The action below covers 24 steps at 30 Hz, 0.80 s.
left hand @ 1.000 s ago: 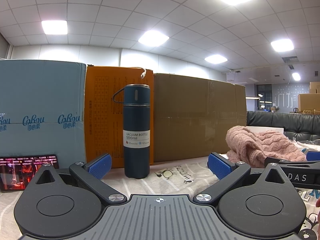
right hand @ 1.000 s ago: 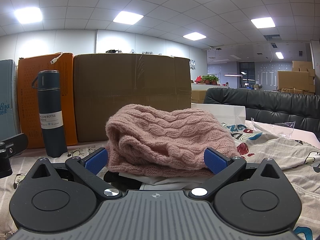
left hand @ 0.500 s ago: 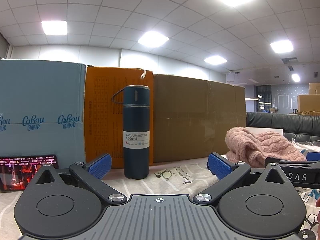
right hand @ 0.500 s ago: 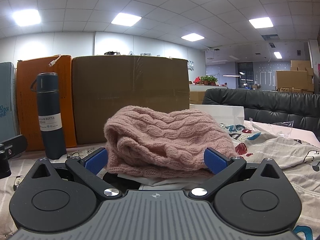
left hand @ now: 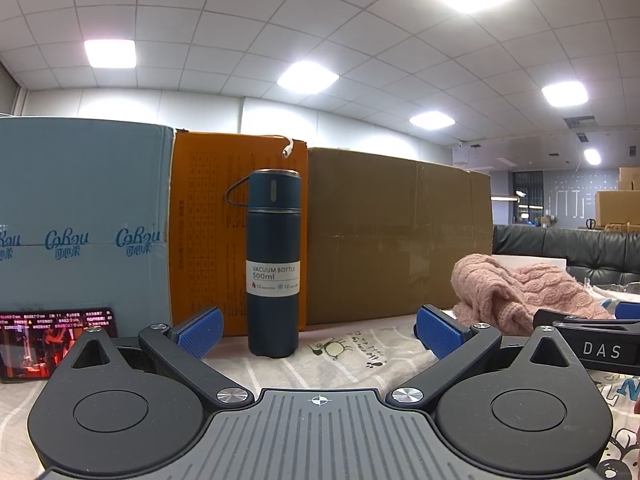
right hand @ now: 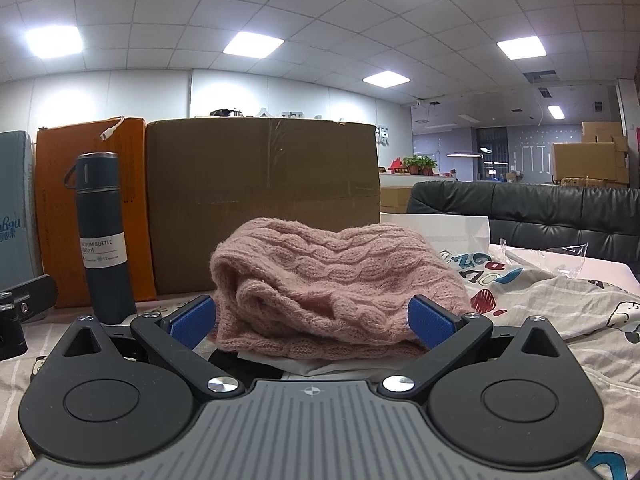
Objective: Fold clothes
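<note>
A pink cable-knit sweater (right hand: 332,284) lies folded in a thick bundle on the printed sheet, straight ahead of my right gripper (right hand: 312,322). That gripper is open, its blue pads flanking the near edge of the bundle without pinching it. In the left wrist view the same pink sweater (left hand: 516,288) sits at the right. My left gripper (left hand: 318,332) is open and holds nothing; it faces a dark blue vacuum bottle (left hand: 273,264). White fabric or paper peeks out under the sweater.
Behind stand a light blue carton (left hand: 80,216), an orange box (left hand: 208,232) and a big brown carton (right hand: 260,204). A lit phone (left hand: 48,340) leans at the left. A black sofa (right hand: 532,208) and clear plastic wrap (right hand: 560,256) lie to the right.
The right gripper has crept slightly closer to the sweater and tilted up a little. The left gripper has barely shifted. Both stay open.
</note>
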Each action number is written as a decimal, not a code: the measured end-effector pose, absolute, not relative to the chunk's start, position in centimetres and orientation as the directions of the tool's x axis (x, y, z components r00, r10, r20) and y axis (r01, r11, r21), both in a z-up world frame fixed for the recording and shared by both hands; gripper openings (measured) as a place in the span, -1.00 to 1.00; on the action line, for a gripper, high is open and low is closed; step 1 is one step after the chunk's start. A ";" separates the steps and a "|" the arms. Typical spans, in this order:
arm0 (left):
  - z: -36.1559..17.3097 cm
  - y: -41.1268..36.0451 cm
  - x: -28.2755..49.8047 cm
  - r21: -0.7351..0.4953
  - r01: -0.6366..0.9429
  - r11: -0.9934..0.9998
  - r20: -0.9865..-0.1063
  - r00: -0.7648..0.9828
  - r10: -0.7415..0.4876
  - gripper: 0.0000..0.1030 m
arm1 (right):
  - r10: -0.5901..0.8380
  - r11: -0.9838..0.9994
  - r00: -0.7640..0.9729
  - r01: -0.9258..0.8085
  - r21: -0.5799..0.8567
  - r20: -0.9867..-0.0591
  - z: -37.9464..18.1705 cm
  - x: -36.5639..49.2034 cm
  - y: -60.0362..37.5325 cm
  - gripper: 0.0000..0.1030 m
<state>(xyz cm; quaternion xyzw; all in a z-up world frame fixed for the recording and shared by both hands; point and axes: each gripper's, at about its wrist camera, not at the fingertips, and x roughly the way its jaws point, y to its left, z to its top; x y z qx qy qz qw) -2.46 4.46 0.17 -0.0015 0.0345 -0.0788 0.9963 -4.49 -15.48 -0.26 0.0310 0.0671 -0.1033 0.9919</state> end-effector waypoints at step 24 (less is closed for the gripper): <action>0.2 4.7 -2.4 -0.027 0.163 0.986 -0.070 0.984 -0.165 1.00 | -0.194 0.978 0.971 0.202 0.050 -0.143 -0.3 -4.5 -15.4 1.00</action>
